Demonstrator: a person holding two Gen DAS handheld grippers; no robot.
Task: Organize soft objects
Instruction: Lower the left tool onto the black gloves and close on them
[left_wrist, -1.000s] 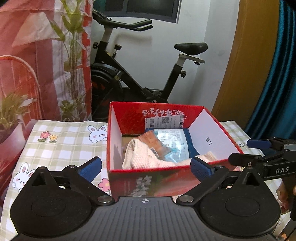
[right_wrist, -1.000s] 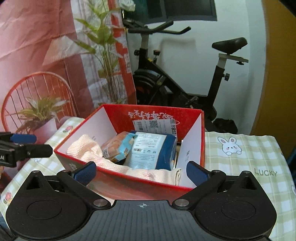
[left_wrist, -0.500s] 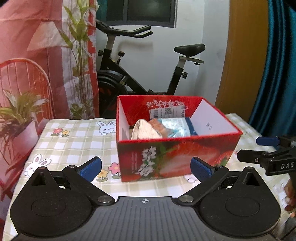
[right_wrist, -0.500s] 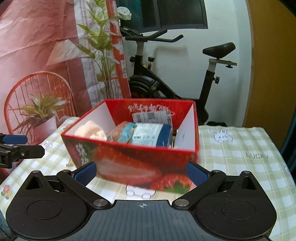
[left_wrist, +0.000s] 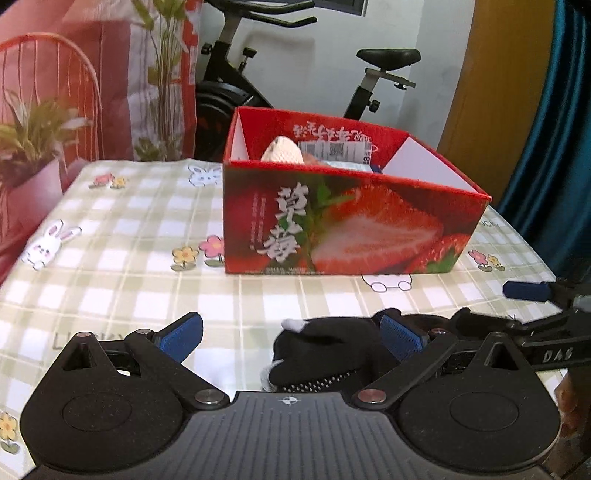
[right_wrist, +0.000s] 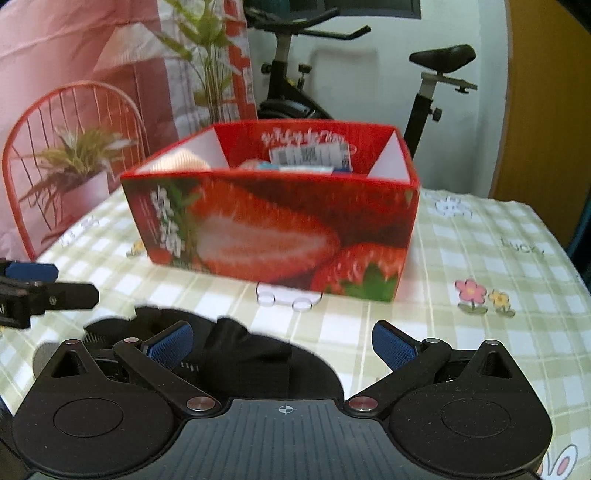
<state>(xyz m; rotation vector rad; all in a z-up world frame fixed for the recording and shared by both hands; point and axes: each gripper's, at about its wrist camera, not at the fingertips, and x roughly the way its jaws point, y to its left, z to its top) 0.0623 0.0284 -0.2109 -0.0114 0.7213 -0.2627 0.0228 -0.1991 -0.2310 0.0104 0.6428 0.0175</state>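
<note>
While both tongs gape, black sock (left_wrist: 325, 350) lies crosswise — toe (left_wrist: 291, 324) leftward

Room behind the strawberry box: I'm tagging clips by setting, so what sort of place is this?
Probably a home room: a black exercise bike stands against the wall, with a potted plant and a checked bunny-print tablecloth.

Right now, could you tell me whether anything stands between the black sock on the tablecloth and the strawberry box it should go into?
Nothing visible does. The black sock lies between both open grippers, left gripper and right gripper. Only bare tablecloth separates it from the strawberry box, whose near wall must be cleared from above.
</note>
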